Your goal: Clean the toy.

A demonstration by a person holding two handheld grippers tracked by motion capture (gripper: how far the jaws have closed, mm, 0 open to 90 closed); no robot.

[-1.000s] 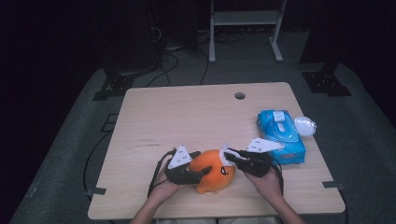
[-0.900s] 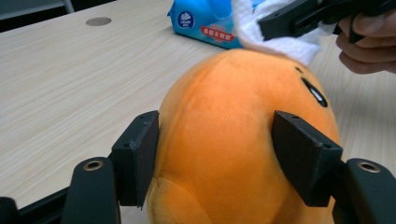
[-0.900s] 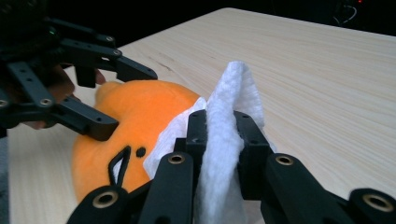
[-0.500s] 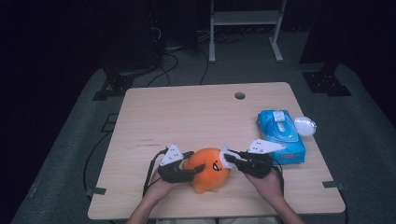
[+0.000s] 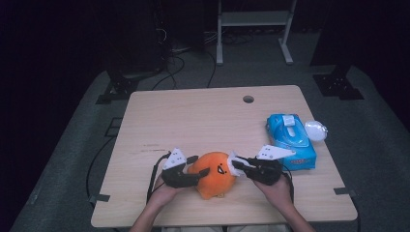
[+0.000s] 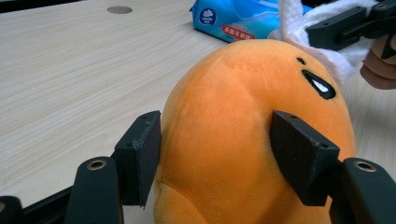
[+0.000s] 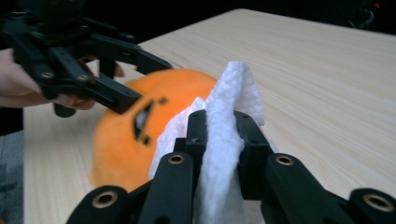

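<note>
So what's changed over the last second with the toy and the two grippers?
The left gripper has drawn slightly leftward, and its jaws have just been closing on the orange plush toy. The right gripper stays shut on the white wipe against the toy's face. The blue wipes pack hasn't moved.

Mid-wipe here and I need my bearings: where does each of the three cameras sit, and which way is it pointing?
High view: above the near table edge, looking forward and down; both forearms, left gripper, right gripper.
Left gripper view: rides the left gripper, looking along its jaws clamping the orange plush toy.
Right gripper view: rides the right gripper, jaws pinching the white wipe, facing the left hand.
Shared: all show the toy; high and left views share the blue wipes pack.
</note>
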